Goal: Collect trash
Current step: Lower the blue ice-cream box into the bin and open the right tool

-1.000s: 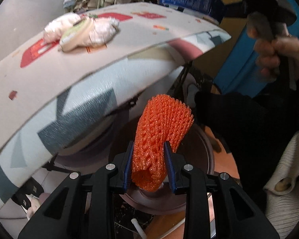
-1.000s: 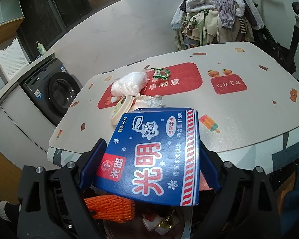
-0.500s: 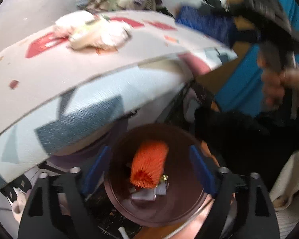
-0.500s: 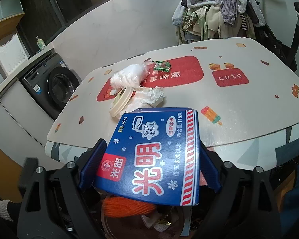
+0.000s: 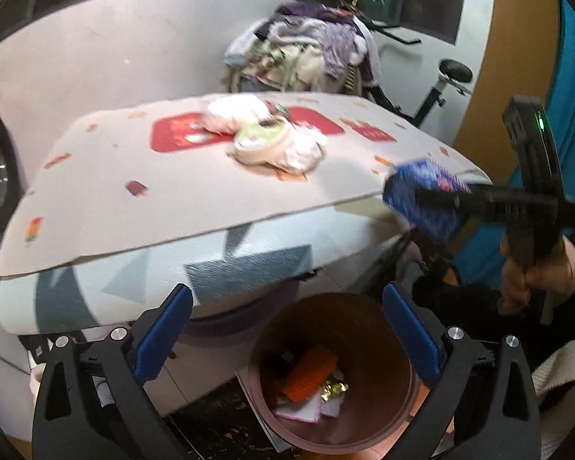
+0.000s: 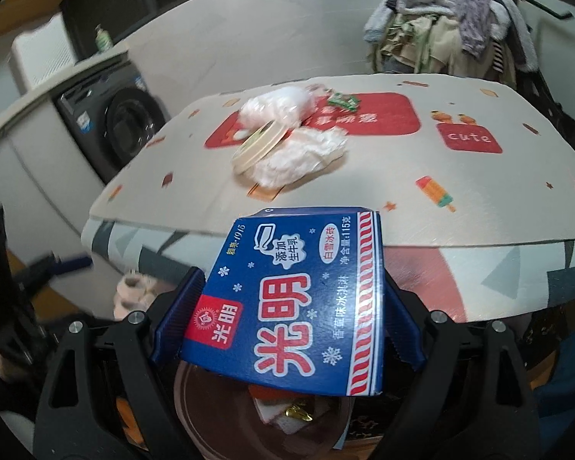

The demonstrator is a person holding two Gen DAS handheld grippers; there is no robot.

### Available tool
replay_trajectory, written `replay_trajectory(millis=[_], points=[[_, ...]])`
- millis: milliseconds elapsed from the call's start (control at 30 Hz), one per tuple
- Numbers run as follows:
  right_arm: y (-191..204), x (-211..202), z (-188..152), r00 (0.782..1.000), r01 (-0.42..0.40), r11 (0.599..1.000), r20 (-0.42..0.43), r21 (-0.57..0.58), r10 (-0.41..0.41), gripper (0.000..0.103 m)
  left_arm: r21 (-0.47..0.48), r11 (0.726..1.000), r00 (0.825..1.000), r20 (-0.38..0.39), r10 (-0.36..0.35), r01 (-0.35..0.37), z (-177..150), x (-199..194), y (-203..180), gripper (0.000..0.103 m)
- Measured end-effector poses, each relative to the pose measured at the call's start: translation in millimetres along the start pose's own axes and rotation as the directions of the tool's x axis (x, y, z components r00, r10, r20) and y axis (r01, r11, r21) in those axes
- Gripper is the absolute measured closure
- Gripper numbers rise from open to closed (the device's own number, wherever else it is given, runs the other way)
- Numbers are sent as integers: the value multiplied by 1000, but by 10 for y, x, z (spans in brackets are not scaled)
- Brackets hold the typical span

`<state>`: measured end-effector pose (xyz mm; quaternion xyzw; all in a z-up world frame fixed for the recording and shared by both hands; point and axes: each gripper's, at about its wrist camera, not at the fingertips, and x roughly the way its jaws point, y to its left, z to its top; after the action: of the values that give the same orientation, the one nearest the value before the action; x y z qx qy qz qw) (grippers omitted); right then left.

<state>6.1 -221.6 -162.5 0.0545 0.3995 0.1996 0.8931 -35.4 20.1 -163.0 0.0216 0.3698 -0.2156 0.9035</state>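
while i watched from the left wrist view, my left gripper (image 5: 287, 333) had just been spreading its jaws and stood wide apart with nothing between the blue pads. below it sat the brown trash bin (image 5: 364, 306), and the orange foam net (image 5: 306, 373) lay inside among white scraps and a gold wrapper (image 5: 333, 389). above, the table (image 5: 134, 199) carried white crumpled plastic (image 5: 303, 153) and a round cream lid (image 5: 260, 142) leaning on it. further right, a hand (image 5: 536, 272) held my right gripper (image 6: 287, 306), which was clamped on the blue ice cream box (image 6: 291, 299), its pads pressing both side edges. in the right wrist view the box hung over the bin's mouth, just off the table edge. a small green wrapper (image 6: 343, 100) lay farther back on the table.
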Motion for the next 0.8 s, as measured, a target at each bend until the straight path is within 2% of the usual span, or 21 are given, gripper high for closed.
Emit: replay_trajectory(millis=[367, 533, 800], points=[[293, 214, -370, 991, -63, 995, -127, -80, 52, 17, -95, 990, 990, 82, 113, -105, -26, -167, 175, 6], [334, 297, -463, 983, -81, 993, -174, -81, 66, 17, -100, 989, 992, 59, 111, -105, -43, -109, 183, 6], [299, 348, -504, 978, -87, 995, -195, -57, 74, 17, -116, 989, 994, 36, 99, -94, -70, -36, 218, 6]])
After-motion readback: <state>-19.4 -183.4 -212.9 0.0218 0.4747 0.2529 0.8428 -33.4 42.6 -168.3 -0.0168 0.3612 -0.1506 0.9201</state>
